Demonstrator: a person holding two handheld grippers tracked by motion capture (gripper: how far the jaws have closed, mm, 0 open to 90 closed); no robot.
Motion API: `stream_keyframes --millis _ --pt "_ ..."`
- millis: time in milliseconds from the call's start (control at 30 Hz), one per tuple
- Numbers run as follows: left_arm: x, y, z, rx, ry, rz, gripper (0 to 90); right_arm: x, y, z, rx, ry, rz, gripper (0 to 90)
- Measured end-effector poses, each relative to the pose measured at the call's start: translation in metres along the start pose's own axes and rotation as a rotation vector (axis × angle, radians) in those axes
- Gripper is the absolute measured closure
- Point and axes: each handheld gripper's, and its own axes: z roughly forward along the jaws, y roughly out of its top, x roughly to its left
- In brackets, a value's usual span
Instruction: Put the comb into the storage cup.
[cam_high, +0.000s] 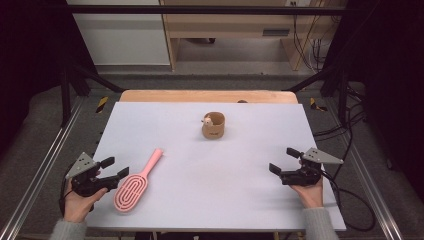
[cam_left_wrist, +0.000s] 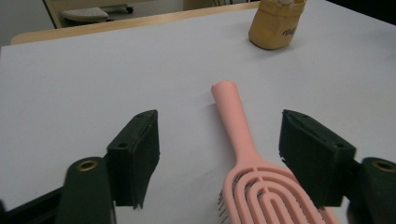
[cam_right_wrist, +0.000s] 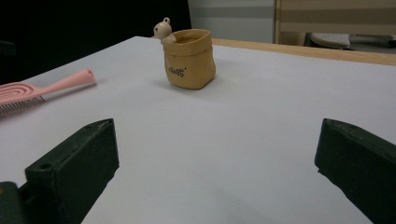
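Observation:
A pink vented hairbrush (cam_high: 134, 186) lies flat at the front left of the white tabletop (cam_high: 210, 170), handle pointing away toward the middle. My left gripper (cam_high: 116, 166) is open just left of the brush head. In the left gripper view the brush (cam_left_wrist: 239, 140) lies between the jaws of that gripper (cam_left_wrist: 218, 123); the left pad stands clear of it, and the right pad (cam_left_wrist: 313, 154) is close to the head's edge. My right gripper (cam_high: 283, 160) stands open at the front right with nothing between its fingers. A tan sack-shaped pot (cam_high: 213, 125) with a small figure on its rim stands mid-table.
The pot (cam_right_wrist: 189, 58) and the brush (cam_right_wrist: 28, 91) appear beyond my right gripper (cam_right_wrist: 217, 135). A wooden edge (cam_high: 207, 96) runs behind the white top. Metal rails flank the table, and cables (cam_high: 350, 195) trail at the right.

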Motion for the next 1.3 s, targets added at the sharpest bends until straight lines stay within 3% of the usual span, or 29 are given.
stream_keyframes --millis 133,167,300,600,900,1300 --pt "-0.001 -0.004 -0.006 0.023 0.054 0.012 40.3 0.0 0.0 0.0 0.0 0.0 0.0 0.2" --pt "-0.001 -0.005 -0.008 0.028 0.058 -0.004 46.1 0.0 0.0 0.0 0.002 0.001 -0.001 0.2" --pt "-0.001 -0.008 -0.011 0.053 0.083 -0.023 54.7 0.0 0.0 0.0 0.002 0.0 -0.001 0.2" --pt "-0.001 -0.014 -0.012 0.133 0.097 -0.056 75.0 0.0 0.0 0.0 0.003 0.0 -0.001 0.2" --pt "0.0 -0.018 -0.011 0.212 0.101 -0.074 88.4 0.0 0.0 0.001 0.005 -0.001 -0.001 0.2" --pt "-0.008 -0.021 -0.009 0.283 0.058 -0.074 89.9 0.0 0.0 0.001 0.005 -0.003 -0.003 0.2"
